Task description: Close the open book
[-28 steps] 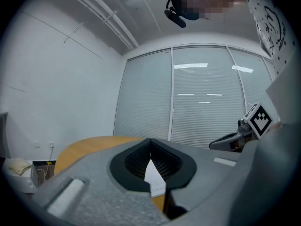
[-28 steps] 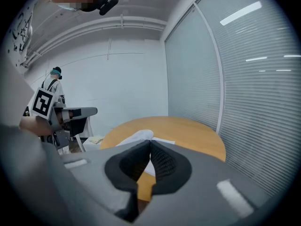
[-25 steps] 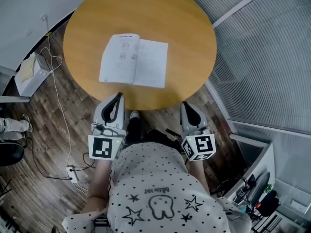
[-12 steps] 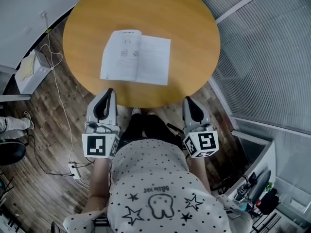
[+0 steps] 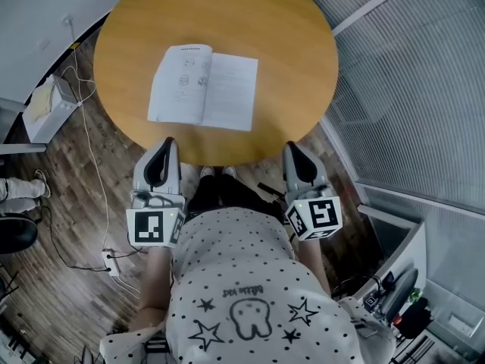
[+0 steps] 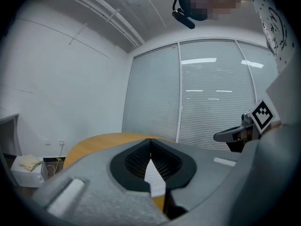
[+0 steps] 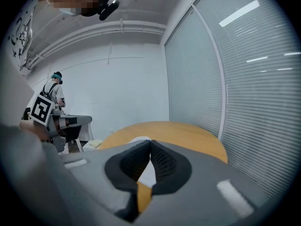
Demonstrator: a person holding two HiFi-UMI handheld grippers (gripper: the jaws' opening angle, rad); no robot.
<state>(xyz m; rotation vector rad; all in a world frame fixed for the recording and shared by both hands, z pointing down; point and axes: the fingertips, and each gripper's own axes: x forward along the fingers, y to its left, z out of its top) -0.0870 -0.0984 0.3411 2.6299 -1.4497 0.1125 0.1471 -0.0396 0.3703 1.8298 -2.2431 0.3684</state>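
An open white book (image 5: 203,87) lies flat on the round wooden table (image 5: 288,44), pages up, spine running away from me. My left gripper (image 5: 167,142) hangs shut and empty at the table's near edge, below the book's left page. My right gripper (image 5: 292,149) is also shut and empty at the near edge, to the right of the book. In the left gripper view the jaws meet at the tips (image 6: 150,141), and a strip of the book (image 6: 155,181) shows in the gap below them. The right gripper (image 7: 150,142) view shows the same, with the book (image 7: 147,175) beyond.
A white box (image 5: 45,109) sits on the wood floor left of the table, with a cable and a power strip (image 5: 111,262) nearby. A glass wall with blinds (image 5: 409,89) runs along the right. A person (image 7: 56,92) stands far off in the right gripper view.
The left gripper has shifted a little to the left since the oldest frame, and the right gripper has edged slightly towards the table. Both stay shut; the book lies as before.
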